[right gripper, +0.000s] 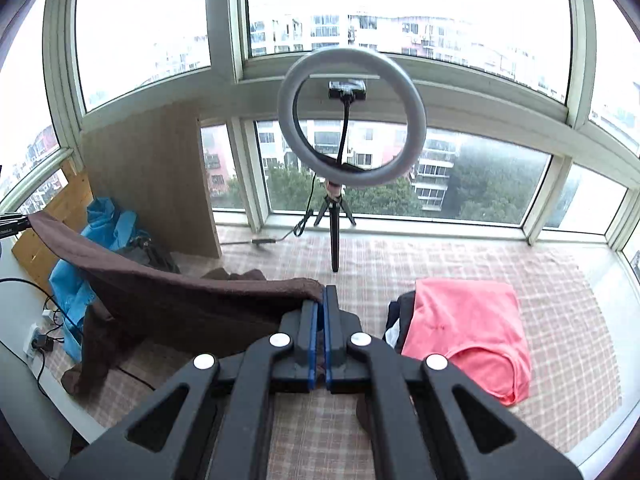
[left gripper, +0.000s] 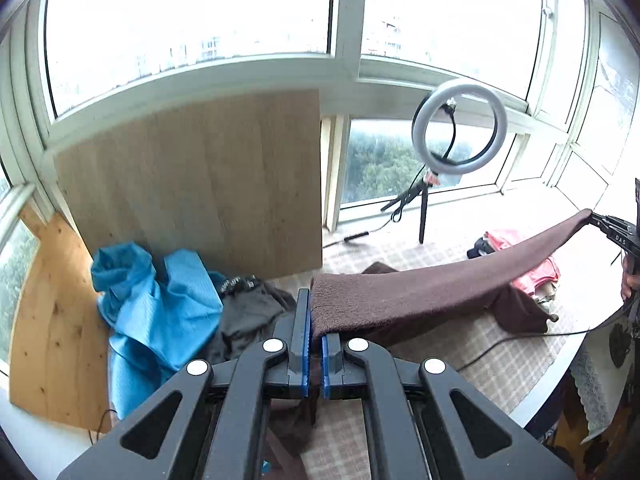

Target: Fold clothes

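Note:
A brown garment hangs stretched in the air between both grippers, above the checked table cloth. My left gripper is shut on one corner of it, the cloth pinched between the blue pads. My right gripper is shut on the other corner of the brown garment. In the left wrist view the right gripper shows at the far right edge, holding the cloth's end. The lower part of the garment trails down onto the table.
A folded pink garment lies on a small pile at the right. A blue garment and a dark grey one are heaped at the left by a wooden board. A ring light on a tripod stands by the window.

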